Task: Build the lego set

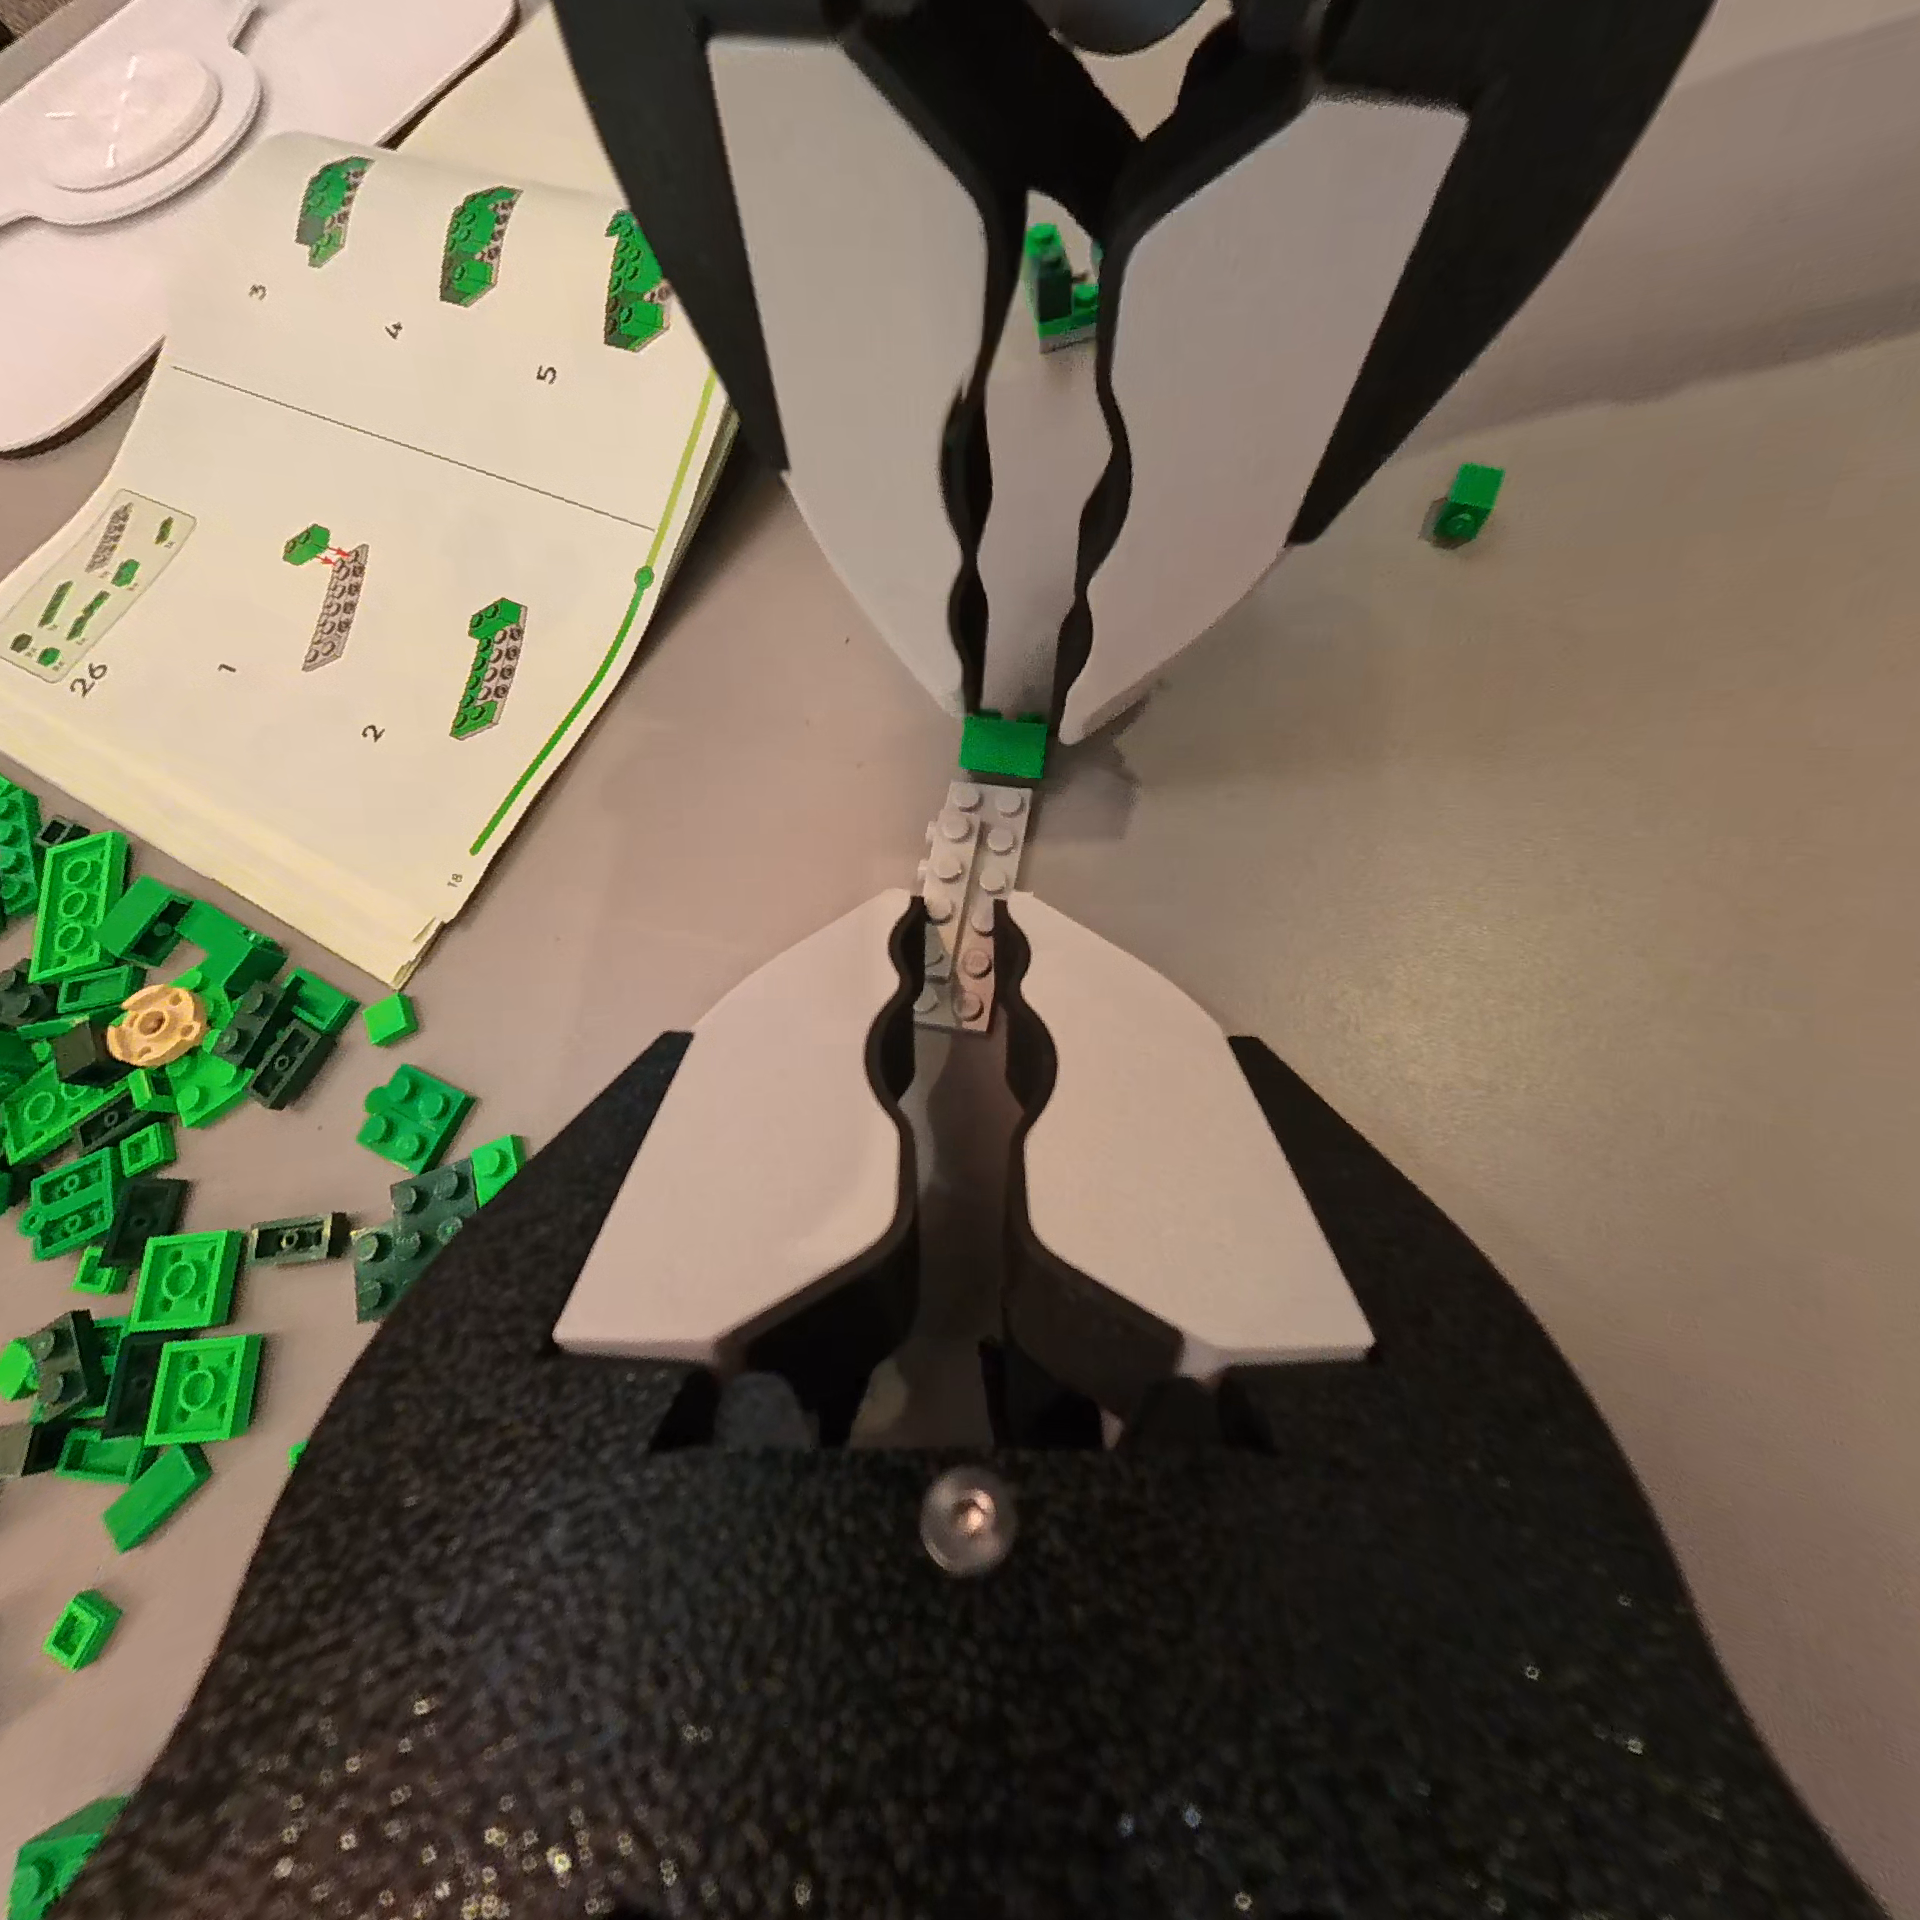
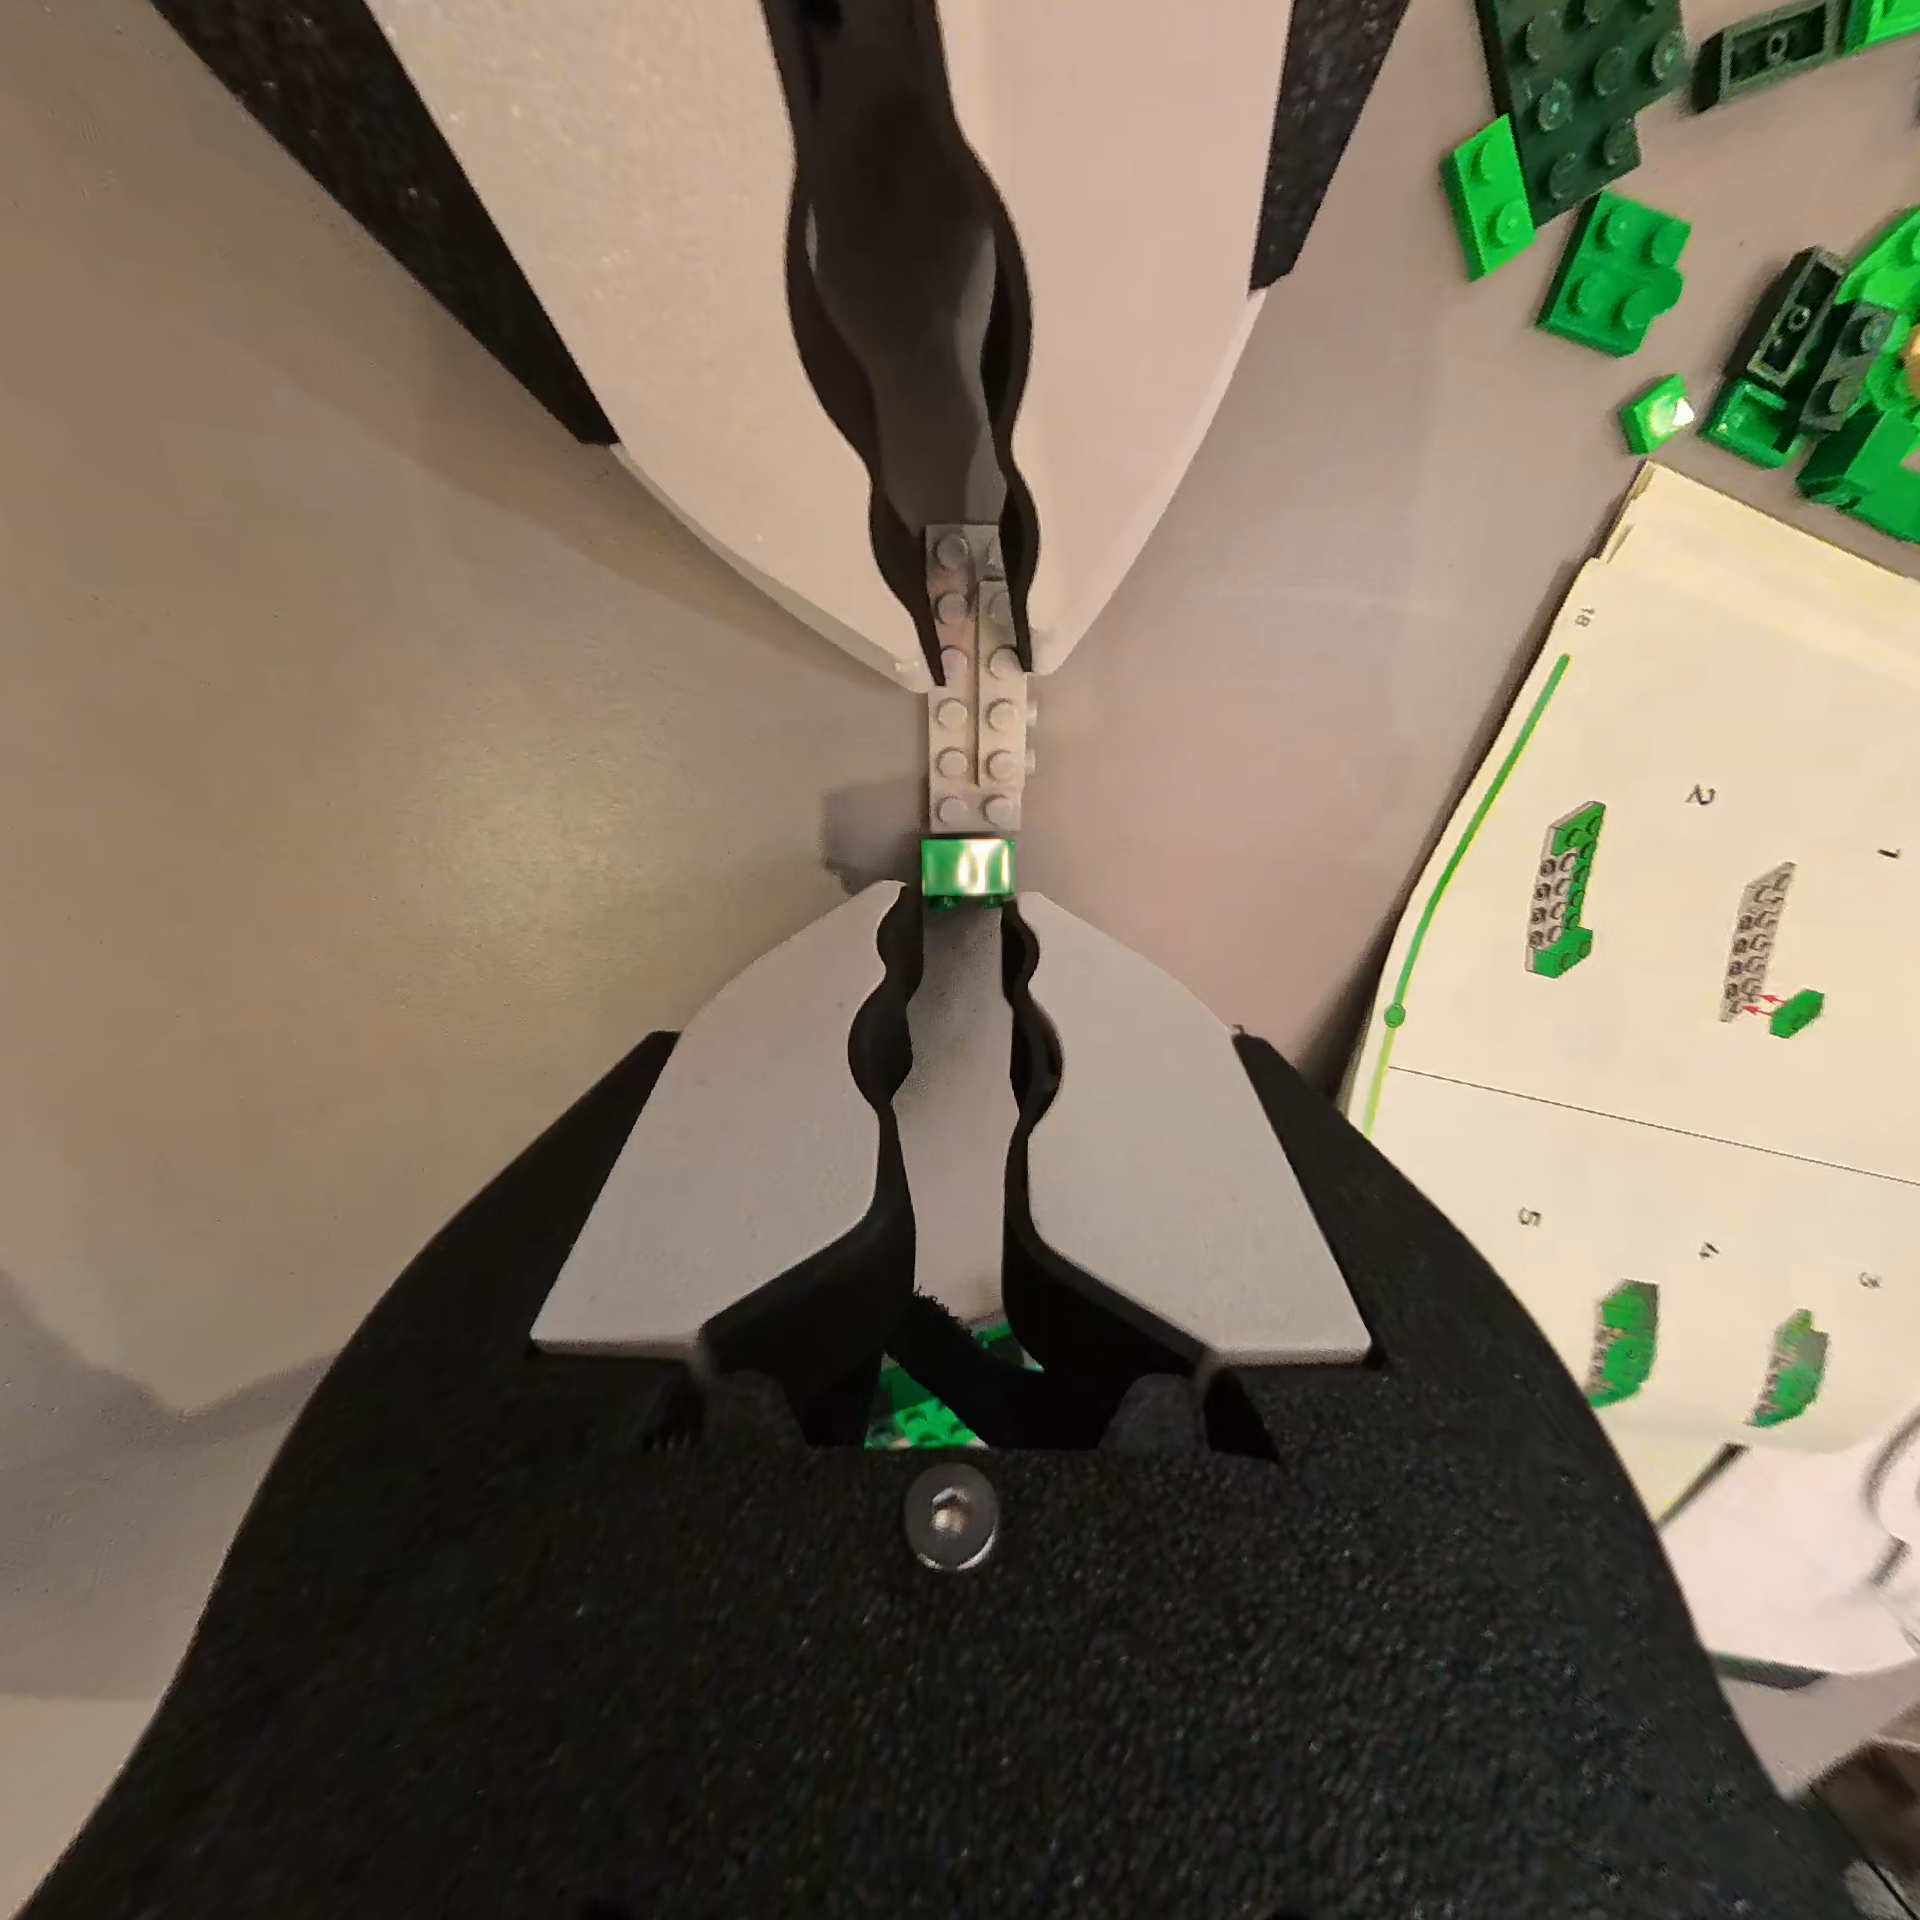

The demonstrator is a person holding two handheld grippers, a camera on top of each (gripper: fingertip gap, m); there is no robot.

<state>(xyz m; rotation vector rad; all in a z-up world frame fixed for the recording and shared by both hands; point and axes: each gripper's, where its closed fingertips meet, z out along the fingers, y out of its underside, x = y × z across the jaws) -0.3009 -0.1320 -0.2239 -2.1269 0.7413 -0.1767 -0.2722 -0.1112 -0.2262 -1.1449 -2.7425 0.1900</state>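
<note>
My left gripper [image 1: 958, 914] is shut on the near end of a long grey studded plate [image 1: 977, 862], which juts forward over the grey table. My right gripper [image 2: 964, 904] faces it tip to tip and is shut on a small green brick [image 2: 966, 868]. The brick sits at the free end of the grey plate [image 2: 975, 764]. In the left wrist view the right gripper [image 1: 1013, 717] comes down from the top with the green brick [image 1: 1003, 746] at its tips. In the right wrist view the left gripper [image 2: 982, 665] comes down from the top.
An open instruction booklet [image 1: 395, 540] lies at the left, also in the right wrist view [image 2: 1662, 1039]. A pile of loose green pieces [image 1: 125, 1122] with one tan round piece [image 1: 154, 1023] lies at lower left. A small green build [image 1: 1060, 286] and a lone green brick [image 1: 1463, 504] stand farther off. Tip to tip, the grippers are about 4 cm apart.
</note>
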